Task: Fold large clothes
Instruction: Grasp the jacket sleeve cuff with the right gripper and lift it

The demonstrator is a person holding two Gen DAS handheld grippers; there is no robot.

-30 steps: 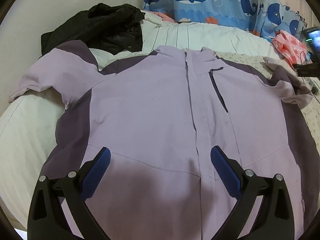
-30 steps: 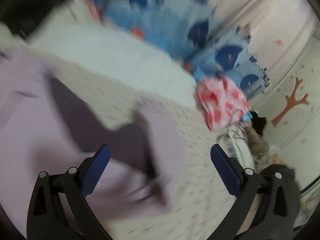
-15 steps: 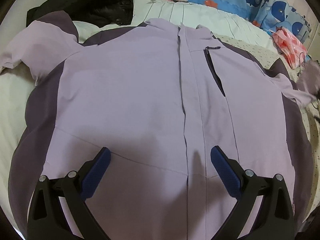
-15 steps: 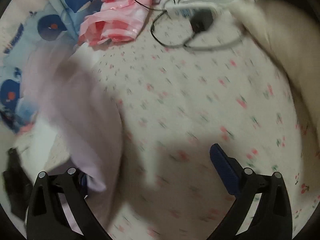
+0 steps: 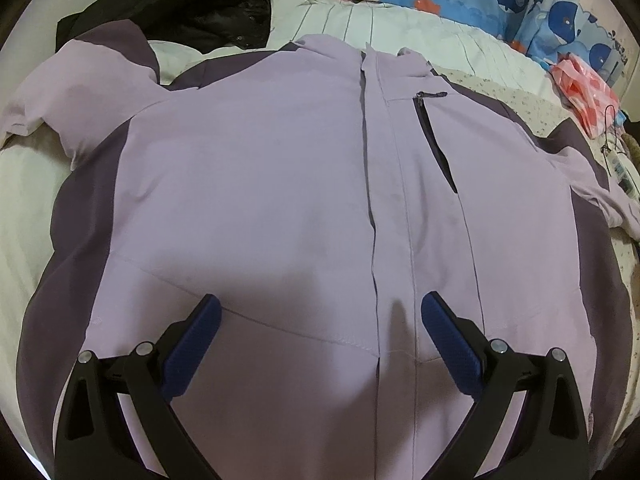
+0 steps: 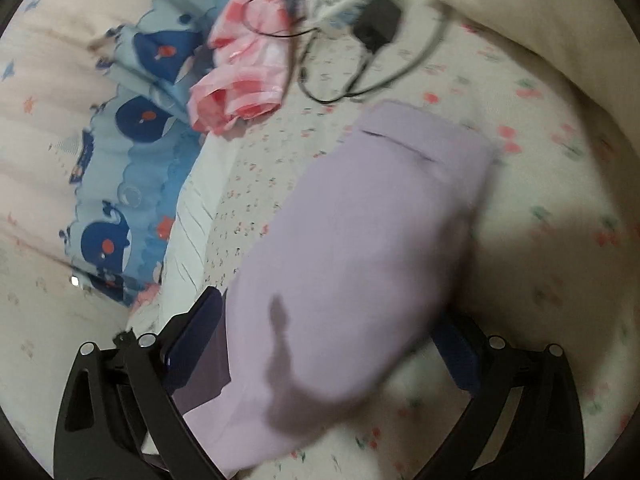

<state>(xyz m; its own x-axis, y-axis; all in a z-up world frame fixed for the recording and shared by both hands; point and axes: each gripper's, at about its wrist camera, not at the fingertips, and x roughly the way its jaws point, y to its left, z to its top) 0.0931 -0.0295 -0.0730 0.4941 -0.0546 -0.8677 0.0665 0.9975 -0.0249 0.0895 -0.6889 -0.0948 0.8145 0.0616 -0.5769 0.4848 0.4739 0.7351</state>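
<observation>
Lilac jacket [image 5: 256, 184] is lying front side up, spread flat across the bed [image 5: 24, 184], its collar at the far end and its hem at the near end, with darker purple panels running down both sides. The centre placket is running near to far, and a dark chest pocket zip [image 5: 434, 140] is sitting just right of it. The left sleeve [image 5: 76, 88] is lying out to the far left, bent, on the pale bedding. The left gripper [image 5: 318, 322] is hovering above the near part of the jacket front, jaws standing wide apart with nothing between them and not touching the cloth. In the right wrist view the right sleeve [image 6: 360, 240] is lying between the right gripper's [image 6: 326, 320] jaws, extending away over the flower-print sheet [image 6: 540, 240]; the picture is blurred with motion. These jaws have just been closing around the sleeve; the left pad is lying against the fabric, the right pad is partly hidden behind it, and I cannot tell whether both are pressing yet. A black garment [image 5: 192, 4] is heaped at the far left of the bed, just beyond the left sleeve. A pink bag [image 6: 248, 68], a black cable [image 6: 360, 76] and a whale-print curtain [image 6: 120, 160] are lying at the far right.
</observation>
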